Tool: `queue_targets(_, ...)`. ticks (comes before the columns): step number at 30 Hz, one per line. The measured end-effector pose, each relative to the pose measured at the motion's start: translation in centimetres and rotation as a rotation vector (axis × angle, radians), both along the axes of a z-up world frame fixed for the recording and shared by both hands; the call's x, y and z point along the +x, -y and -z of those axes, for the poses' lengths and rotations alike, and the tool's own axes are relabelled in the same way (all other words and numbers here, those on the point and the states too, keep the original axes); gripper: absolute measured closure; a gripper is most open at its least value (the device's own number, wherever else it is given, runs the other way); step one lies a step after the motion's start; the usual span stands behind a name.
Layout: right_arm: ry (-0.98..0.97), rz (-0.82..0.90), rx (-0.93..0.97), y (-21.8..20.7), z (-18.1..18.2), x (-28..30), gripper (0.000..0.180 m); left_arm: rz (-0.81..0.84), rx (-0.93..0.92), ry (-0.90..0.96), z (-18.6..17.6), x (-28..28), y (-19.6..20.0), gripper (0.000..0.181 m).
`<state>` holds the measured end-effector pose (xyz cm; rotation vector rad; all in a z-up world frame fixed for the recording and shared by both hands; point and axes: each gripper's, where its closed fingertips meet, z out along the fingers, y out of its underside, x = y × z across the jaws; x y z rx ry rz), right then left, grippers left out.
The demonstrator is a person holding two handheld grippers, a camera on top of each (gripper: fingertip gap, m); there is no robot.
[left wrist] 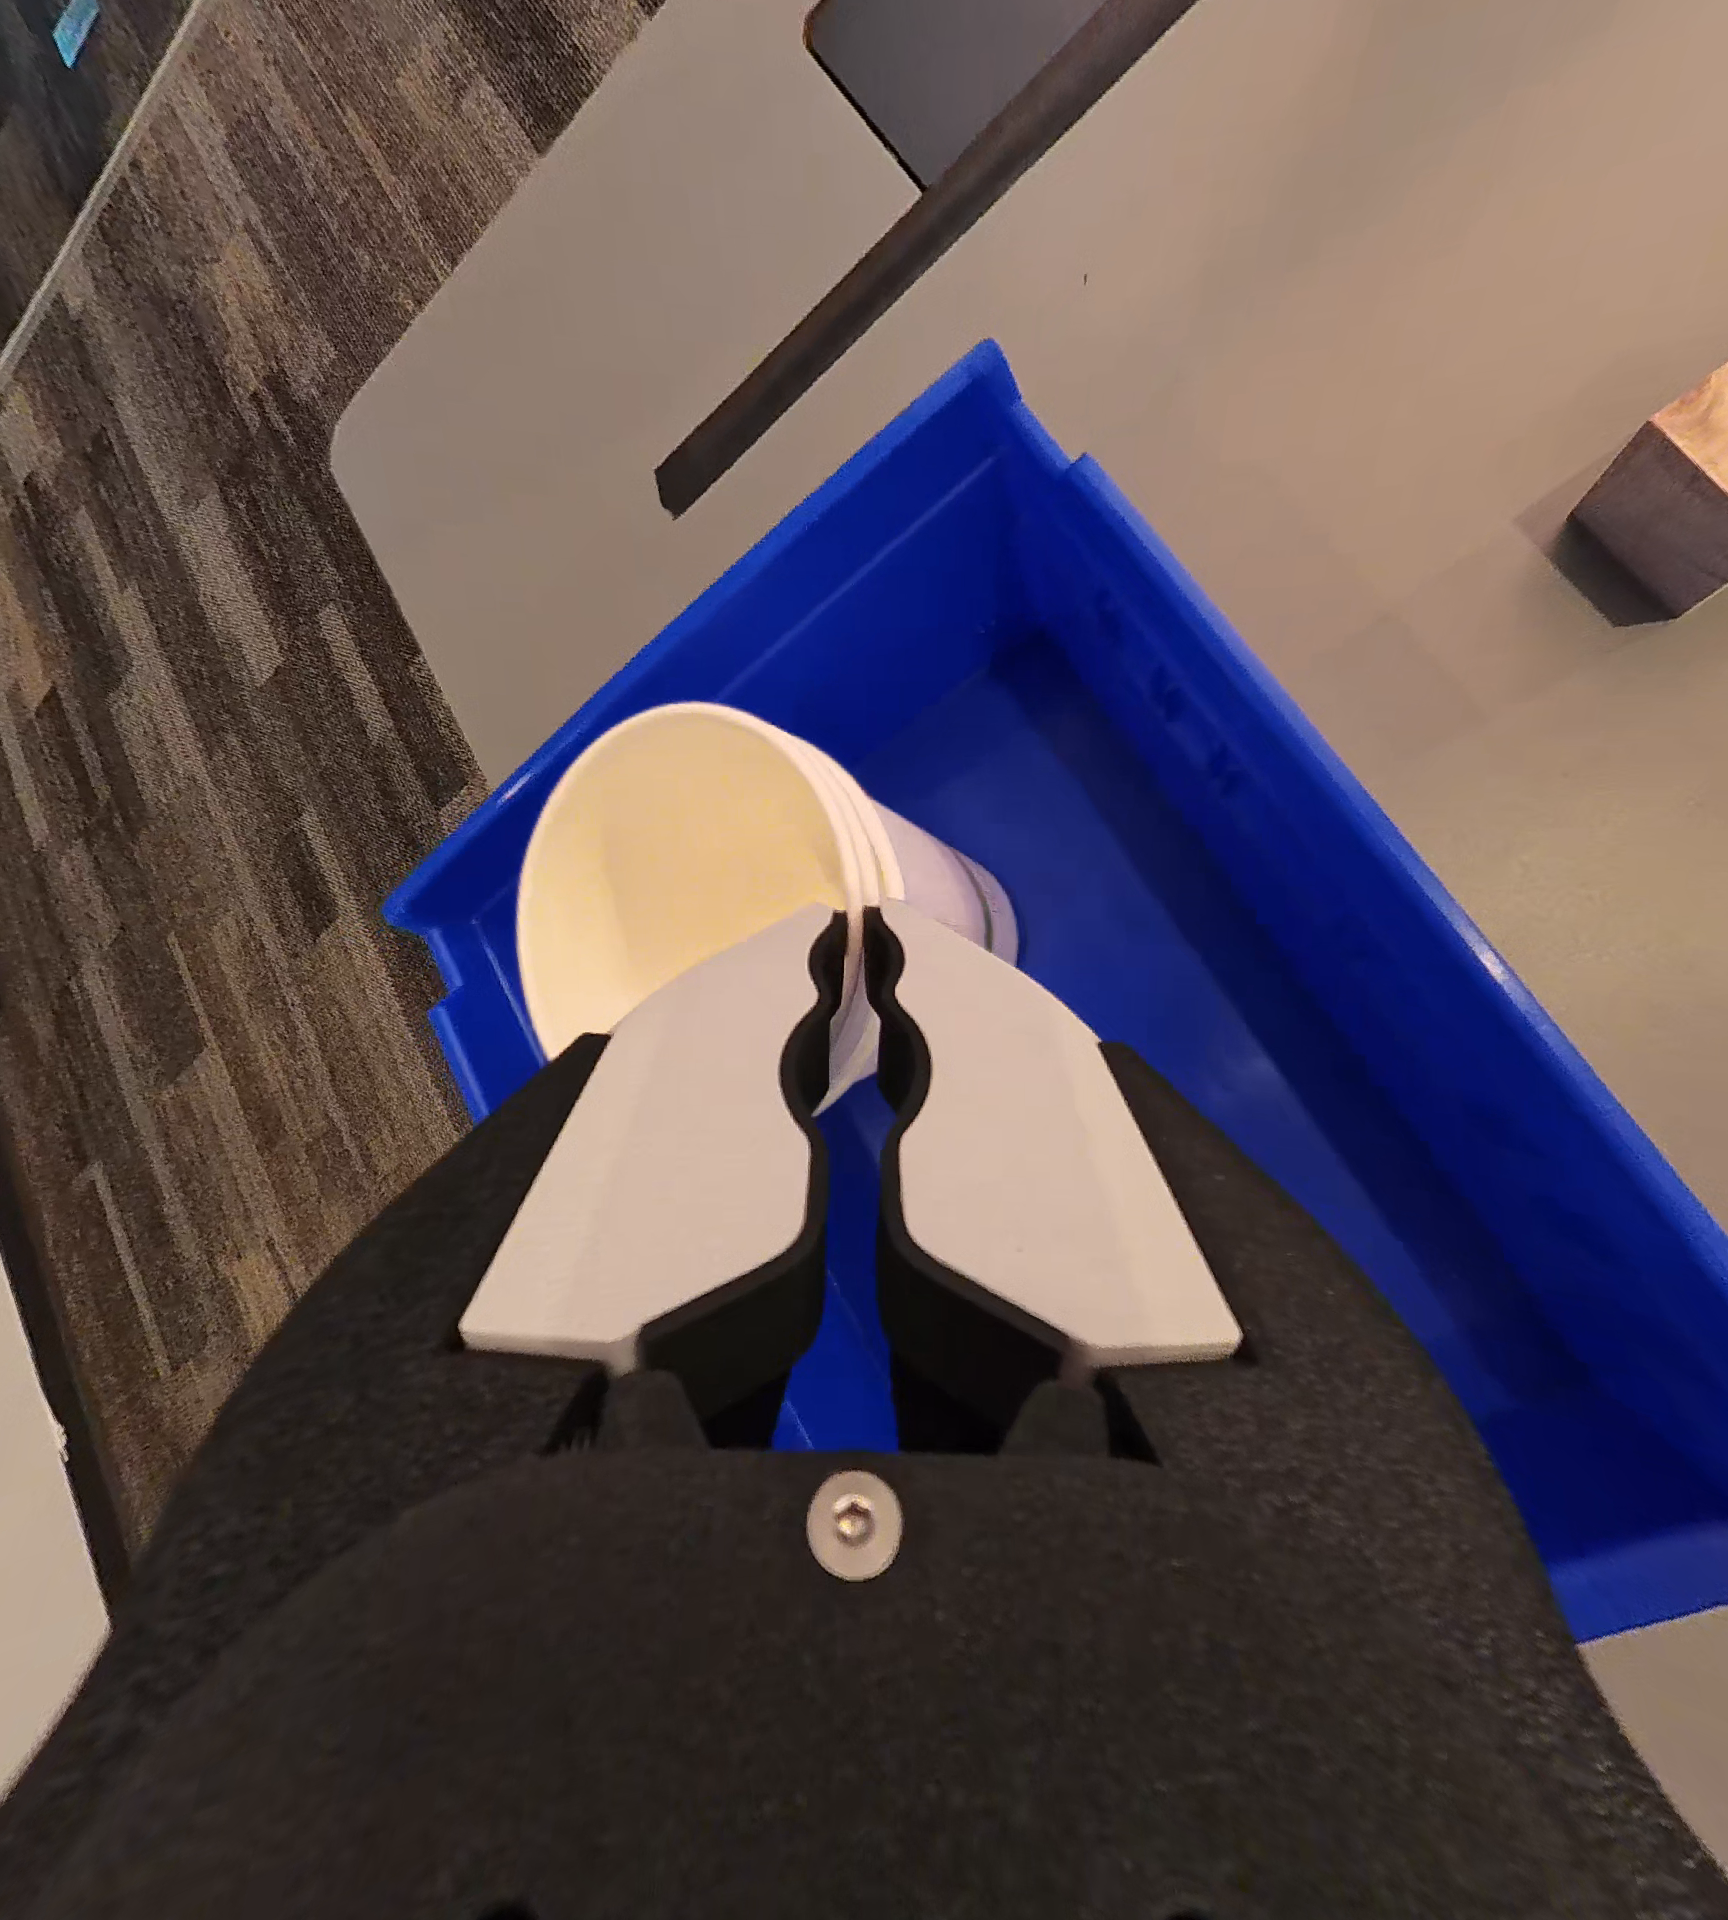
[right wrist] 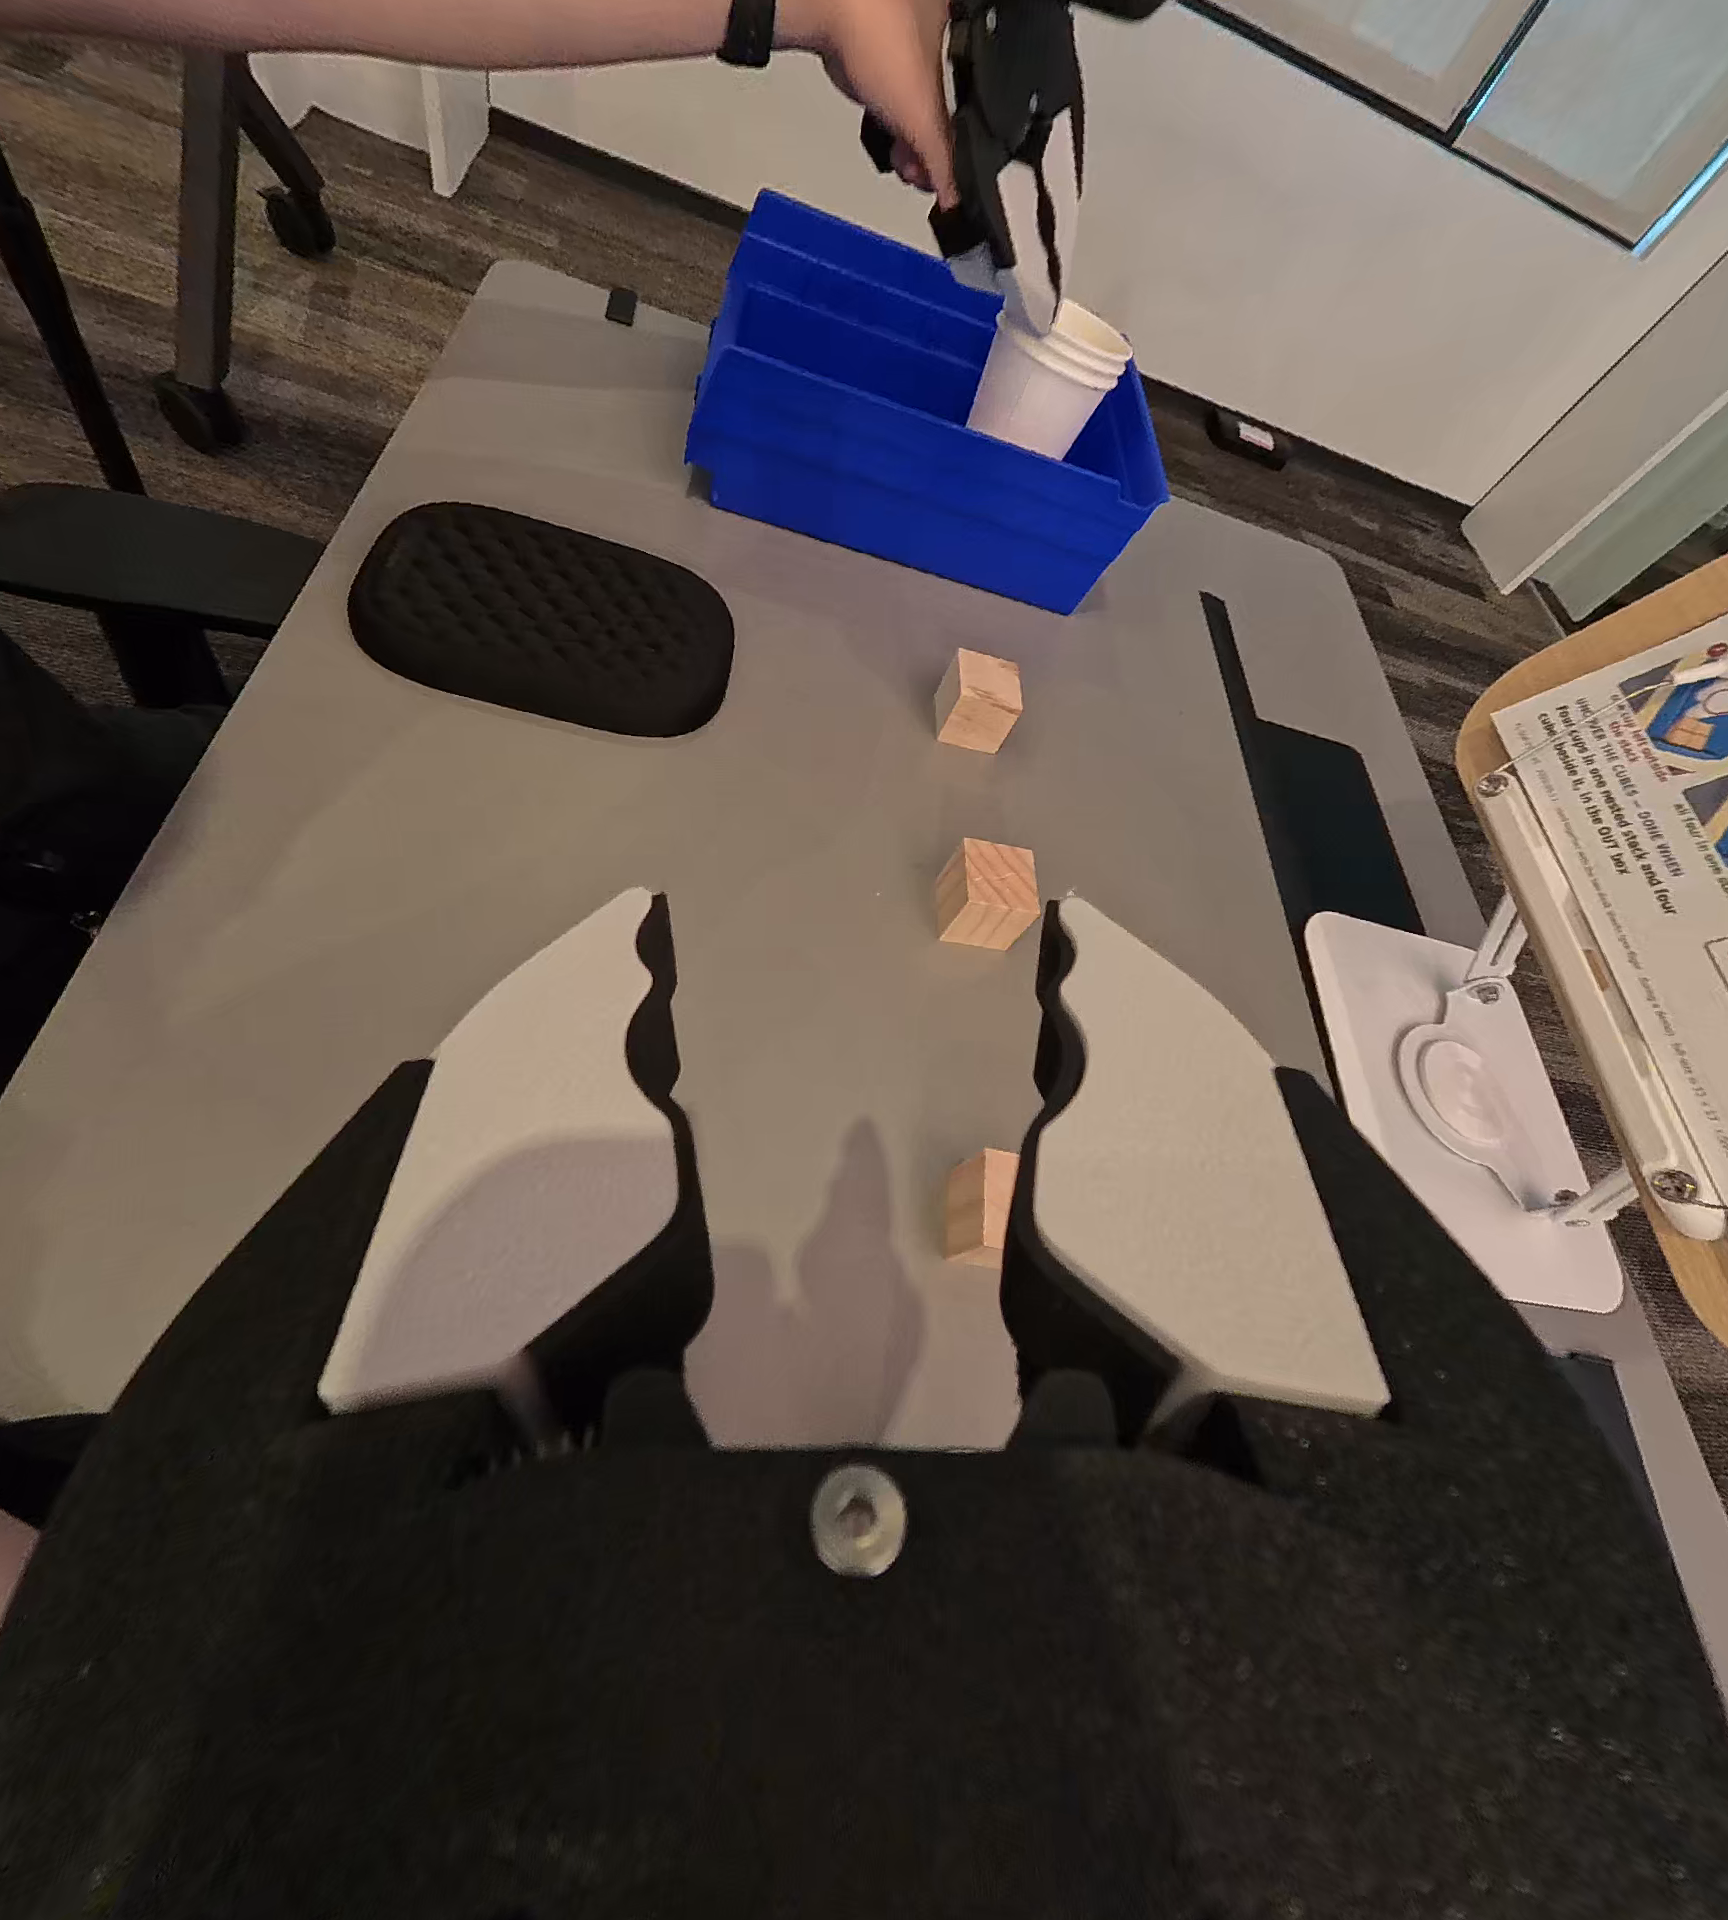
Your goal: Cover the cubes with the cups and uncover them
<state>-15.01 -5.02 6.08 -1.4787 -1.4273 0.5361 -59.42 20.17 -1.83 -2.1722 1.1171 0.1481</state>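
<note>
1. At the far edge of the grey table (right wrist: 424, 935), we see the blue bin (right wrist: 901, 499) with a nested stack of white paper cups (right wrist: 1047, 384) leaning inside it, mouths tipped up and to the right.
2. The left gripper (left wrist: 852, 925), held by a person's hand (right wrist: 881, 94), has its fingers pinched nearly together on the rim of the stack; in its own view the cups (left wrist: 683, 862) tilt toward the bin's (left wrist: 1255, 883) left wall.
3. We cannot tell how many cups the stack holds, though several rims show.
4. The right gripper (right wrist: 855, 904) hovers over the near half of the table, jaws spread wide and holding nothing.
5. Three wooden cubes stand uncovered in a line down the table's right half: the far cube (right wrist: 979, 698) just before the bin, the middle cube (right wrist: 985, 891) beside the gripper's right fingertip, the near cube (right wrist: 979, 1205) partly hidden behind that finger.
6. A black pad (right wrist: 538, 618) lies near the table's far left corner, beside the bin.
7. A printed sheet (right wrist: 1670, 831) rests on a wooden side table to the right.
</note>
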Motion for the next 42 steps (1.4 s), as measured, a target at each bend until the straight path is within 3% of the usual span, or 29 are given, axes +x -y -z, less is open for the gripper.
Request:
queue_targets(18, 0.003, 0.0, -0.017, -0.3, 0.5, 0.2, 0.115, 0.064, 0.099, -0.048, -4.2, 1.5, 1.2, 0.178)
queue_targets(36, 0.012, -0.039, -0.05, -2.5, 2.3, -3.6, 0.114, 0.152, 0.264, -0.113, -13.5, 5.1, 4.7, 0.178)
queue_targets(42, -0.196, 0.061, 0.028, -6.4, -0.1, -8.7, 0.112, 0.241, 0.329, 0.012, -18.5, 11.0, 7.2, 0.178)
